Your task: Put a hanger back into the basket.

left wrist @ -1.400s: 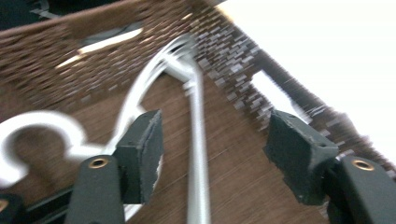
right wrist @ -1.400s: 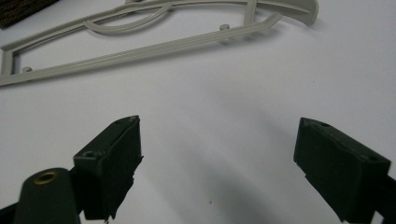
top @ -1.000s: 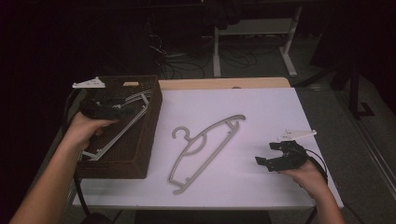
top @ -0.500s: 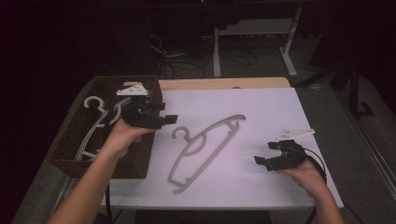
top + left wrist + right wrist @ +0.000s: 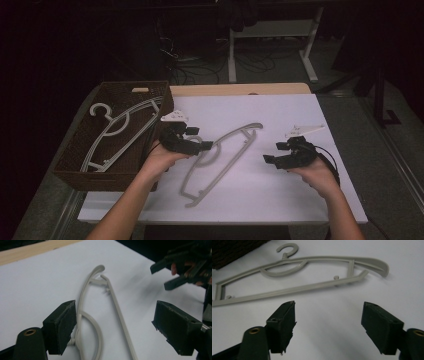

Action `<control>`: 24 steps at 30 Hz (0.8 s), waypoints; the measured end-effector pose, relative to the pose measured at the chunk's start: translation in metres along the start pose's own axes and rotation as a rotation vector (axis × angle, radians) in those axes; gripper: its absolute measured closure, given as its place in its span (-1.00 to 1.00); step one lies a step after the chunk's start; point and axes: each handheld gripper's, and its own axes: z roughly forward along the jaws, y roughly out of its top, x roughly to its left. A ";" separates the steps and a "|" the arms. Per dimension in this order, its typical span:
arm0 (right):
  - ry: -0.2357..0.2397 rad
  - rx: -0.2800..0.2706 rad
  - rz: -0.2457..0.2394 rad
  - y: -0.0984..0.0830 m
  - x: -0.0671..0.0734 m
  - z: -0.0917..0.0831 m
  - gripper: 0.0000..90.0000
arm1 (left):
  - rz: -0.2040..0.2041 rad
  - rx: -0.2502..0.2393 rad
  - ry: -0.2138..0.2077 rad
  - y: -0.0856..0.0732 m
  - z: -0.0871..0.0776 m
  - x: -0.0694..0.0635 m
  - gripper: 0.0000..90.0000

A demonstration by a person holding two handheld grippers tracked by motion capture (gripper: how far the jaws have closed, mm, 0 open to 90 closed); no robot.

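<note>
A grey plastic hanger (image 5: 220,156) lay diagonally on the white table sheet (image 5: 300,195), hook end toward 9 o'clock. The left gripper (image 5: 194,145) hovered over that hook, jaws spread wide and gripping nothing. At 3 o'clock, apart from the hanger, the right gripper (image 5: 274,159) also stood open and empty. A brown woven basket (image 5: 70,170) at 9 o'clock held more hangers (image 5: 117,132). Beyond the table at 12 o'clock the room was dark, with white desk legs (image 5: 310,65) and floor cables (image 5: 180,57).

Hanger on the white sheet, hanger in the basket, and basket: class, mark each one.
Hanger on the white sheet (image 5: 235,143): high view, on its long bar.
Hanger in the basket (image 5: 121,135): high view, on its sloping arm.
Basket (image 5: 102,178): high view, on its near wall.
</note>
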 end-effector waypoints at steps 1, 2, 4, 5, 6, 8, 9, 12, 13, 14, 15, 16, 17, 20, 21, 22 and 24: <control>0.001 -0.003 -0.002 0.003 0.000 0.002 -0.34 | -0.003 0.003 0.004 -0.002 0.001 0.001 -0.59; 0.003 -0.001 0.003 0.007 -0.001 0.005 -0.28 | -0.008 0.007 0.007 -0.005 0.002 0.002 -0.59; -0.002 0.004 0.002 0.014 -0.002 0.012 -0.17 | -0.014 0.014 0.011 -0.010 0.004 0.002 -0.59; -0.010 0.011 -0.001 0.019 -0.002 0.017 -0.07 | -0.017 0.018 0.012 -0.012 0.005 0.002 -0.59; -0.013 0.013 -0.001 0.022 -0.003 0.020 0.00 | -0.014 0.025 0.015 -0.015 0.006 0.002 -0.58; -0.018 0.019 -0.003 0.028 -0.004 0.029 0.17 | -0.019 0.036 0.020 -0.021 0.009 0.001 -0.58; -0.017 0.025 -0.001 0.032 -0.006 0.036 0.29 | -0.021 0.039 0.023 -0.023 0.010 0.001 -0.58; -0.027 0.034 0.005 0.039 -0.010 0.050 0.54 | -0.019 0.053 0.029 -0.028 0.014 0.001 -0.58; -0.039 0.043 -0.003 0.041 -0.011 0.055 0.63 | -0.017 0.059 0.031 -0.030 0.015 0.001 -0.58; -0.053 0.051 -0.004 0.043 -0.012 0.060 0.72 | -0.018 0.064 0.031 -0.031 0.016 0.001 -0.58; -0.055 0.056 -0.011 0.045 -0.013 0.065 0.79 | -0.019 0.068 0.031 -0.033 0.017 0.001 -0.58; -0.056 0.057 -0.007 0.046 -0.014 0.070 0.84 | -0.017 0.073 0.035 -0.034 0.017 0.001 -0.58; -0.067 0.062 -0.011 0.047 -0.016 0.074 0.91 | -0.019 0.075 0.037 -0.035 0.018 0.001 -0.58; -0.093 0.084 -0.021 0.048 -0.019 0.085 0.97 | -0.024 0.083 0.039 -0.038 0.020 0.002 -0.57; -0.103 0.094 -0.023 0.047 -0.020 0.090 0.97 | -0.025 0.084 0.039 -0.039 0.020 0.002 -0.57; -0.106 0.101 -0.025 0.047 -0.021 0.092 0.97 | -0.023 0.087 0.040 -0.039 0.020 0.002 -0.57; -0.130 0.120 -0.031 0.044 -0.022 0.096 0.97 | -0.021 0.091 0.044 -0.040 0.021 0.002 -0.57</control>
